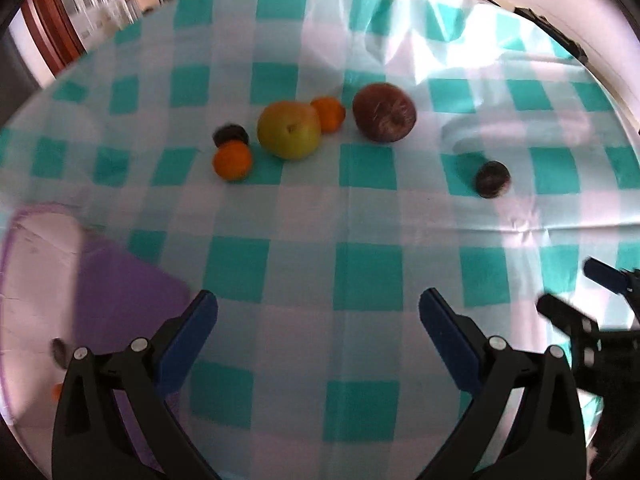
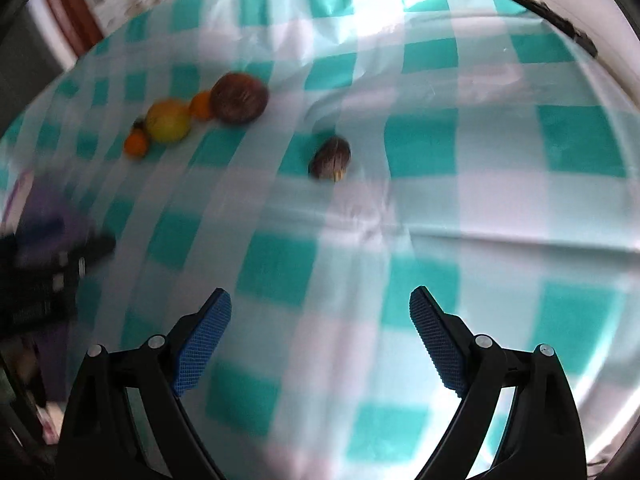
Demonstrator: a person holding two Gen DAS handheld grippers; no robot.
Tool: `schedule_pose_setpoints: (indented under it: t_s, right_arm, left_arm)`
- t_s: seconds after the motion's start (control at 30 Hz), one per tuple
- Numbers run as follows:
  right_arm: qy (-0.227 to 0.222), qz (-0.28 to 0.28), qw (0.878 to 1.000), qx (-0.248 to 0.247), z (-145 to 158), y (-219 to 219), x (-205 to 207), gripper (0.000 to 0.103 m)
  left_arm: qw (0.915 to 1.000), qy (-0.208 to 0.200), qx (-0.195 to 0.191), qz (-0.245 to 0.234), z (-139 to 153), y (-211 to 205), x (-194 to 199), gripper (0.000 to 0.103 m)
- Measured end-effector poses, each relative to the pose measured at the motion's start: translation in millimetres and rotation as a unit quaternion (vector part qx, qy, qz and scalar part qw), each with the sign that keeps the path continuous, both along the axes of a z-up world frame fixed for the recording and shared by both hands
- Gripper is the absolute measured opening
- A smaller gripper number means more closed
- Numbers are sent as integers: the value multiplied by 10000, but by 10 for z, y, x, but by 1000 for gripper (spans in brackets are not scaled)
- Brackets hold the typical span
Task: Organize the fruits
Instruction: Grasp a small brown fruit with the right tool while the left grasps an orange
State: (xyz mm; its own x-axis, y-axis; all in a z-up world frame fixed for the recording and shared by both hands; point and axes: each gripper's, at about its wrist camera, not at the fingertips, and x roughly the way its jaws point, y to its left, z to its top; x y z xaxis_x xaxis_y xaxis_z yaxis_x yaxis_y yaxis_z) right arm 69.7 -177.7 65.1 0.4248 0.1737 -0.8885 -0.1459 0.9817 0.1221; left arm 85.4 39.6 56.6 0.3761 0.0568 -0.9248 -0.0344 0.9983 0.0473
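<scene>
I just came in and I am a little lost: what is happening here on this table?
A person holds two grippers above a checkered tablecloth. The left gripper and right gripper are both open and empty. Two apples, yellow and red, two oranges and two dark fruits lie loose. A purple tray sits at the left.

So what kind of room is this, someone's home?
Probably a home dining area. A teal-and-white checked tablecloth covers the table, loose fruit such as a yellow-green apple and a red apple lies on it, and a wooden door frame shows beyond.
</scene>
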Motion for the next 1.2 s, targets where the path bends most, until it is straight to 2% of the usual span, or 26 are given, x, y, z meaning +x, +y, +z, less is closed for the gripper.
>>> schedule_pose_setpoints:
  t_s: [0.07,0.13,0.27,0.37,0.43,0.57,0.7,0.77,0.83,1.07,1.2]
  right_arm:
    - [-99,-15,9999,50,-82,82,162,88]
    - [-252,91,9996,66,-136,186,295,80]
    - [-504,-9,9979,-401,-293,338,564,78]
    - [-485,-237,9970,-548,-432,334,717,74]
    - [-578,-264,9960,-623,-463,359,759,71]
    - [-771,-226,9943,-701,-467,441,845,63]
    - [-845,-199,9939,-687,-460,507,953,47]
    - [-861,-234,9940,-639,-456,537,995,45]
    - [-916,-210,9934,-658,-454,575,992,38]
    - [-986,-272,9932,-558,-467,583,1021,38]
    - [-942,-280,9940,-484,-484,642,1015,38]
  left_arm:
    - [9999,2,-117,37,-124,86,106,101]
    - [9998,-39,-171,119,-234,162,200,101]
    - [9996,-186,-109,203,-370,236,314,101]
    - [9985,-470,67,282,-391,304,384,101]
    - [9975,-644,36,273,-393,337,436,101]
    - [9960,-792,140,397,-426,342,545,101]
    - [9932,-889,165,732,-472,426,678,101]
    - [9922,-893,173,848,-503,505,754,101]
    - [9914,-906,256,905,-524,559,813,101]
    - [9887,-825,364,1198,-595,727,990,96]
    - [9882,-764,469,1238,-655,807,1079,89]
